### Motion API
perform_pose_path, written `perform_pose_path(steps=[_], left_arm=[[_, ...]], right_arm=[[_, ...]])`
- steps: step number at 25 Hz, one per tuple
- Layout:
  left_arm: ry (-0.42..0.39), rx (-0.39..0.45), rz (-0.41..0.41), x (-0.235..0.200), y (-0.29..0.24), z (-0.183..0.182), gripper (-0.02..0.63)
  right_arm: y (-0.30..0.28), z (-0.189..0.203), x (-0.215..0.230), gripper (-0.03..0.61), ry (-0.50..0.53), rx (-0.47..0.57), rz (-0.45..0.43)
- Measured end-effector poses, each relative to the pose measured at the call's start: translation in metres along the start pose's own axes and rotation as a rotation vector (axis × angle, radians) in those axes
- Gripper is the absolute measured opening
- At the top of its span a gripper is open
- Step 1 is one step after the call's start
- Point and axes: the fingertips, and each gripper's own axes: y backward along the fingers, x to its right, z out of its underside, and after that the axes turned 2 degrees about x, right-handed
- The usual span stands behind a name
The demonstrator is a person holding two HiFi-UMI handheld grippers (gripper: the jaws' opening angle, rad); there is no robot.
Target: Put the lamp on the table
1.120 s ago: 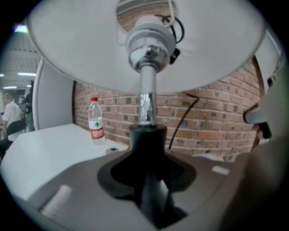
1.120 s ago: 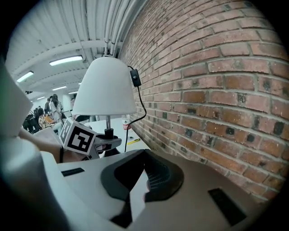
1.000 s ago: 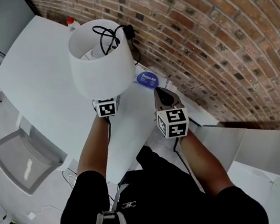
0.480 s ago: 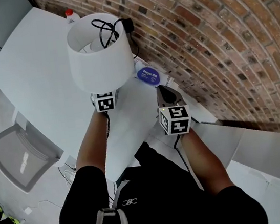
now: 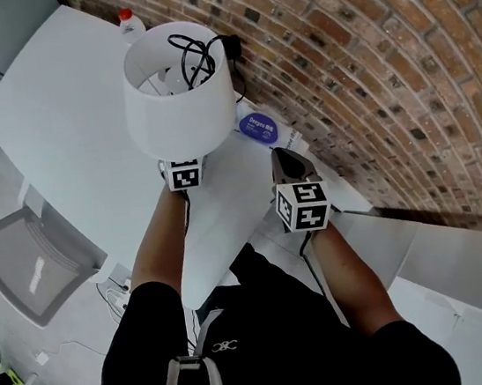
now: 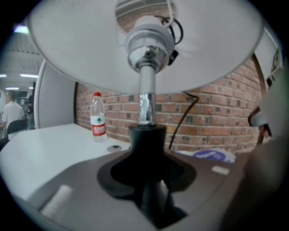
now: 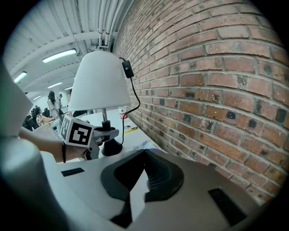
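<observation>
White lamp [image 5: 180, 98] has barely shifted, base seemingly on the tabletop [image 5: 71, 122]; left fingers [image 7: 108, 132] stay clamped round it, right fingers [image 5: 287, 167] closed, empty. Release looks next.

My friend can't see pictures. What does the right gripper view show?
A lamp with a white shade is gripped at its black base by the left gripper, beside a brick wall. Up front, the right gripper is shut and empty.

Bright even light, fisheye edges, foreground blur
</observation>
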Motion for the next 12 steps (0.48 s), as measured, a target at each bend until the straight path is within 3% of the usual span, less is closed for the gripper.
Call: perform_pose_path(steps=[12], left_arm=[[-0.006,0.098,-0.009,0.0030,0.0051,0.0004,0.132]], right_arm=[[-0.0003,0.0052,0.0002,-0.002,0.032,-0.029,-0.009]])
